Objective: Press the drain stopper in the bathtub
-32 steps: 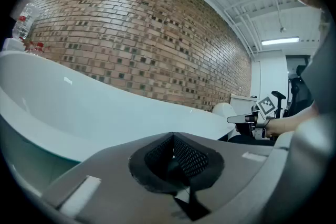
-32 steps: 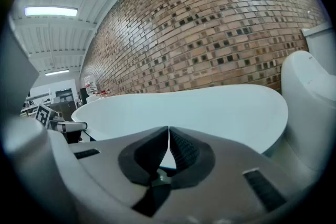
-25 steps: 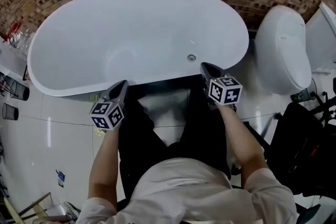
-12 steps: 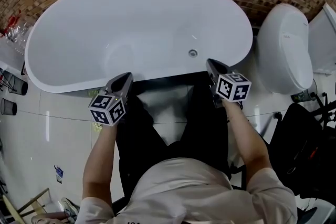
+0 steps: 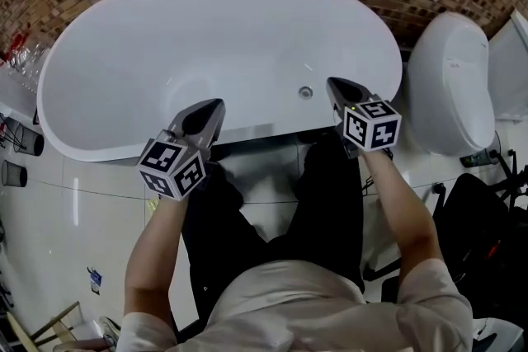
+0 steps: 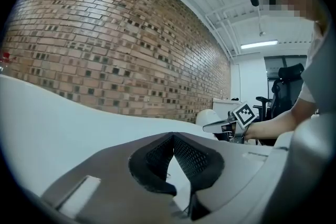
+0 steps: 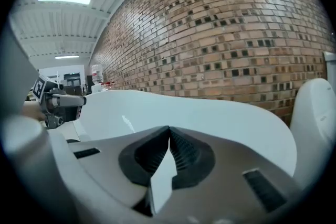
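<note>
Fingertips on both grippers are closed together, with nothing held between them; each view confirms this.

**Head view.** The drain stopper (image 5: pixel 306 92) sits on the floor of the bathtub (image 5: pixel 99 140), close to the tub's near wall and toward its right end. The right gripper (image 5: pixel 338 88) is held over the tub's near rim. Its tip appears just beside the stopper, but it looks to be above the tub floor and not in contact. The left gripper (image 5: pixel 210 113) is held over the same rim, nearer the tub's middle and well apart from the stopper.

**Left gripper view.** The ribbed pads (image 6: pixel 157 157) meet at the tip and are empty. The white tub rim lies ahead, with the brick wall (image 6: pixel 105 50) behind the tub. The stopper is not in view.

**Right gripper view.** The pads (image 7: pixel 184 152) also meet at the tip and are empty. The tub's far wall lies ahead. The stopper is not visible.

**Task status.** Only the approach appears complete, and the stopper does not look pressed. Remaining steps: lower the right gripper into the tub, seat its closed tip on the stopper cap, and push down.
</note>
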`<act>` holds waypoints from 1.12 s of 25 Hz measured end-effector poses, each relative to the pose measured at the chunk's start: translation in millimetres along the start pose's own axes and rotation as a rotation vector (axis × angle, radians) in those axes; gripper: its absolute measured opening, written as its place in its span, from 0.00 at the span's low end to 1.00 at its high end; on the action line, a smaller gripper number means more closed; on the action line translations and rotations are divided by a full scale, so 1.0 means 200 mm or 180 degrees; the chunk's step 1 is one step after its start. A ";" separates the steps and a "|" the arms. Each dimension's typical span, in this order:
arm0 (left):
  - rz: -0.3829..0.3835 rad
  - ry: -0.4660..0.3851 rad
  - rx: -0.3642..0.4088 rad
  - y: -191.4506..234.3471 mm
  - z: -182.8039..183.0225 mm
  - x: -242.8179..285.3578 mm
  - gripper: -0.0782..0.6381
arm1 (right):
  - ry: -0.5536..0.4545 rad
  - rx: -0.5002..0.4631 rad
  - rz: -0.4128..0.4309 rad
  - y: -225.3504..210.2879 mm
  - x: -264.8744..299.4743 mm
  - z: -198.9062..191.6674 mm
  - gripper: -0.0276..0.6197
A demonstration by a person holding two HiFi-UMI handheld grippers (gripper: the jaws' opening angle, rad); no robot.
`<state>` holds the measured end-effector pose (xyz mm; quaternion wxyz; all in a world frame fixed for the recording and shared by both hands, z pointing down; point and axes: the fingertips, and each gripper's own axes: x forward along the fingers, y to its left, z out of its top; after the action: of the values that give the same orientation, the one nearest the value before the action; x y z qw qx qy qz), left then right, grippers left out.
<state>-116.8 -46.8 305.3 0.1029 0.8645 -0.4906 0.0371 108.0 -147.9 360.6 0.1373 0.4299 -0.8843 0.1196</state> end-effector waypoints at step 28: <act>-0.0057 0.0086 0.0173 0.27 0.27 0.62 0.12 | 0.0390 -0.0602 0.0011 -0.33 0.76 0.45 0.06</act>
<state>-101.2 -190.6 281.2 0.0864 0.8708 -0.4802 0.0612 57.2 -327.4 334.8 0.2307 0.4055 -0.8823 0.0620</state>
